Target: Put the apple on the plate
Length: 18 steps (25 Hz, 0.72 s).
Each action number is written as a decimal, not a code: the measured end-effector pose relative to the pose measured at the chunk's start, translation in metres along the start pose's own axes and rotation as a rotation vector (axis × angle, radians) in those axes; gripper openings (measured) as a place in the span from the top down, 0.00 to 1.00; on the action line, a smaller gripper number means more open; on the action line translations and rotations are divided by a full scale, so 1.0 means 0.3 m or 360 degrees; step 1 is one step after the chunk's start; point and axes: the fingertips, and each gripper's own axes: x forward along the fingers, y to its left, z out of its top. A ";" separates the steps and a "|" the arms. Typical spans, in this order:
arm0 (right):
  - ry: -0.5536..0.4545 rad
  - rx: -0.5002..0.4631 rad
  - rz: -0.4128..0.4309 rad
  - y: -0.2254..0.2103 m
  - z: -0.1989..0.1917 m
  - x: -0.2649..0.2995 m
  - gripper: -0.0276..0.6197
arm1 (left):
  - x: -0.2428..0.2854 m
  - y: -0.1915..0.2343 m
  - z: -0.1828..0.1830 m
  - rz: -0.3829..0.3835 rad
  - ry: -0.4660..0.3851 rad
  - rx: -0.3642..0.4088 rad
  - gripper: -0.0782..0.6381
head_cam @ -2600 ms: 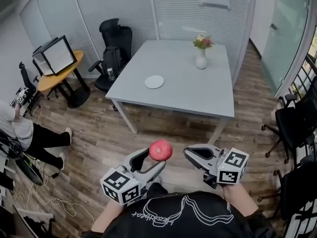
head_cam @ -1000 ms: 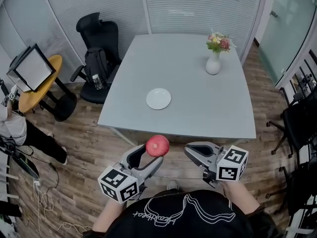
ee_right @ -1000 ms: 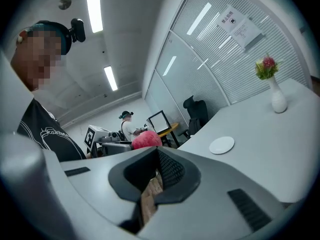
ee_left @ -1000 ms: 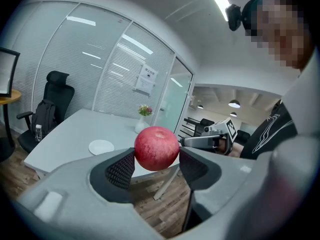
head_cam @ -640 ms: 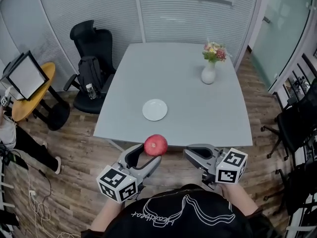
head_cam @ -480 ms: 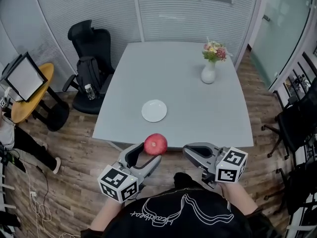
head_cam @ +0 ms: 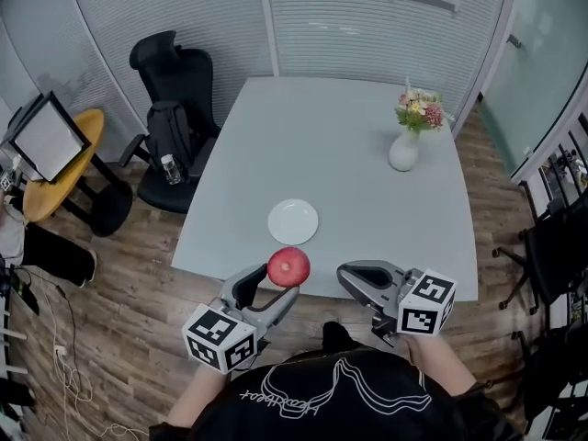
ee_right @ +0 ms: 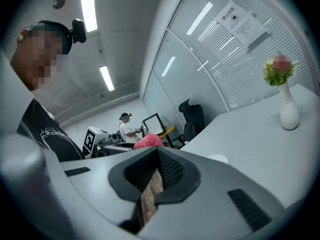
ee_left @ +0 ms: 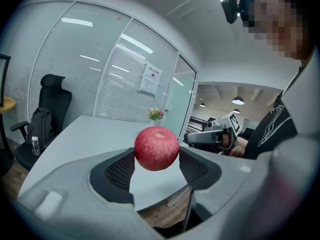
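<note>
A red apple (head_cam: 288,266) is held in the air by my left gripper (head_cam: 278,280), shut on it, just before the near edge of the grey table (head_cam: 322,136). In the left gripper view the apple (ee_left: 156,148) sits between the two ribbed pads (ee_left: 121,170). The white plate (head_cam: 293,221) lies on the table a little beyond the apple, with nothing on it. My right gripper (head_cam: 352,275) hangs to the right of the apple, jaws shut on nothing. In the right gripper view the pads (ee_right: 167,170) touch; the apple (ee_right: 148,141) and plate (ee_right: 218,159) show behind.
A white vase with flowers (head_cam: 405,148) stands at the table's far right. A black office chair with a backpack (head_cam: 176,108) stands left of the table, beside a yellow round table (head_cam: 57,168) with a monitor. More black chairs (head_cam: 554,246) stand at right.
The table and plate have come nearer in the head view as the person walked up. The apple stays in the left gripper; the right gripper stays shut beside it.
</note>
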 end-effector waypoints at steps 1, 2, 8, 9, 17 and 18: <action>0.0014 0.0006 0.0002 -0.022 0.007 0.010 0.94 | 0.017 0.016 0.009 0.0007 0.0000 -0.0005 0.49; 0.0028 0.0012 0.0005 -0.044 0.014 0.021 0.94 | 0.034 0.033 0.017 0.0015 0.0000 -0.0009 0.49; 0.0061 0.0044 0.0019 -0.158 0.048 0.083 0.94 | 0.120 0.138 0.029 0.0068 0.0036 -0.0020 0.49; 0.0067 0.0050 0.0020 -0.174 0.050 0.093 0.94 | 0.134 0.154 0.029 0.0073 0.0041 -0.0024 0.49; 0.0122 0.0100 0.0015 -0.278 0.034 0.136 0.94 | 0.237 0.241 0.023 0.0095 0.0077 -0.0029 0.49; 0.0127 0.0106 0.0013 -0.288 0.031 0.141 0.94 | 0.248 0.250 0.016 0.0100 0.0086 -0.0020 0.49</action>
